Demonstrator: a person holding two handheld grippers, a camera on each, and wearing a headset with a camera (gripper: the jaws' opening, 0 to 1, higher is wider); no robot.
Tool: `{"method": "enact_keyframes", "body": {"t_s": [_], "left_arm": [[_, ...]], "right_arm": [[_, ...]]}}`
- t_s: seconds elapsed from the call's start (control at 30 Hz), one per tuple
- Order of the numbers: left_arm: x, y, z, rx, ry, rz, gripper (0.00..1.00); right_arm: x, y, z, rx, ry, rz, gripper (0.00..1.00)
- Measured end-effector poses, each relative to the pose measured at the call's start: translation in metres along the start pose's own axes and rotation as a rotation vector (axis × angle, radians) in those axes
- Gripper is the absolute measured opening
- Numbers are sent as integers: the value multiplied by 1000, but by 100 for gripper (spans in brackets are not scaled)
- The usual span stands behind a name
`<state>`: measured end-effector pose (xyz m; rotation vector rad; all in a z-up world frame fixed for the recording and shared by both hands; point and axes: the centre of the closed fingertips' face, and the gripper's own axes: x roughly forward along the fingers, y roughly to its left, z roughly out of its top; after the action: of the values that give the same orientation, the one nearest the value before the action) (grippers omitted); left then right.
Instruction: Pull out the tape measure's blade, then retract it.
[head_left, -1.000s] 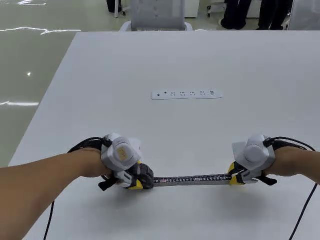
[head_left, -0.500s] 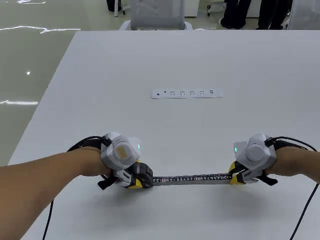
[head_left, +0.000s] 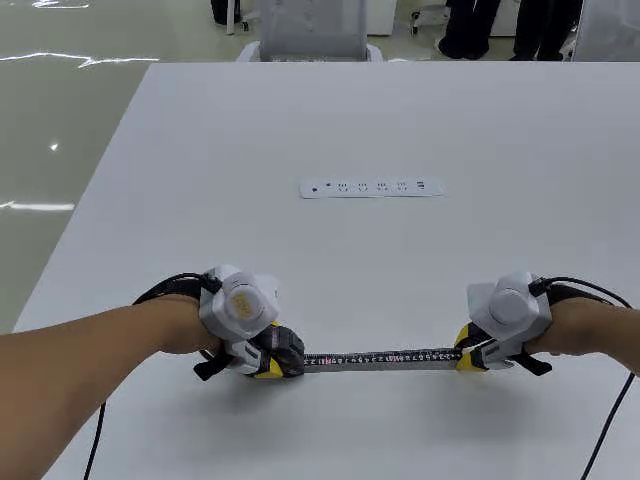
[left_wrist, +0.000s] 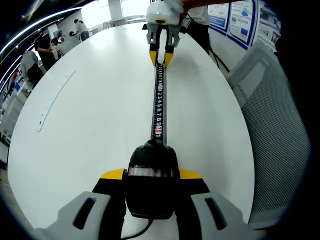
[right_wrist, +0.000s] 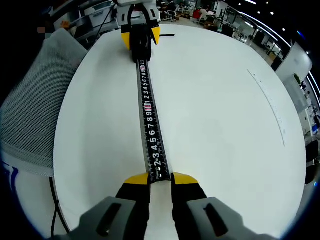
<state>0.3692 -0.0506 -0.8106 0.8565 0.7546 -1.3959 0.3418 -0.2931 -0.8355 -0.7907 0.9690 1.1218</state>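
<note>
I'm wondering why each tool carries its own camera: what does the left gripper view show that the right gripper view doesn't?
Left gripper view: the black tape measure case, close up, clamped between the yellow-tipped jaws of the left gripper, plus blue wall posters. Right gripper view: the right gripper, close up, pinching the tip of the dark numbered metal blade. Both: that blade stretched between the two grippers over the white table, and a white power strip lying apart from it.

On the pale metal tape blade (right_wrist: 150, 125) I read black digits 2 to 9, then an illegible red figure.
</note>
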Motion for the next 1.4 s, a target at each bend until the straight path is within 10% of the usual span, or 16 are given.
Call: {"method": "enact_keyframes", "body": {"t_s": [0.53,0.87,1.4], "left_arm": [[0,-1,0,3,2,2,33],[0,0,-1,6,7,-2,33],[0,0,-1,7,15,-3,34]], "right_arm": [[-1,-6,11,47,-27,-48,39],[-7,-9,11,174,-101,-53,100],[-13,-13,11,214,-145,-99,100]]}}
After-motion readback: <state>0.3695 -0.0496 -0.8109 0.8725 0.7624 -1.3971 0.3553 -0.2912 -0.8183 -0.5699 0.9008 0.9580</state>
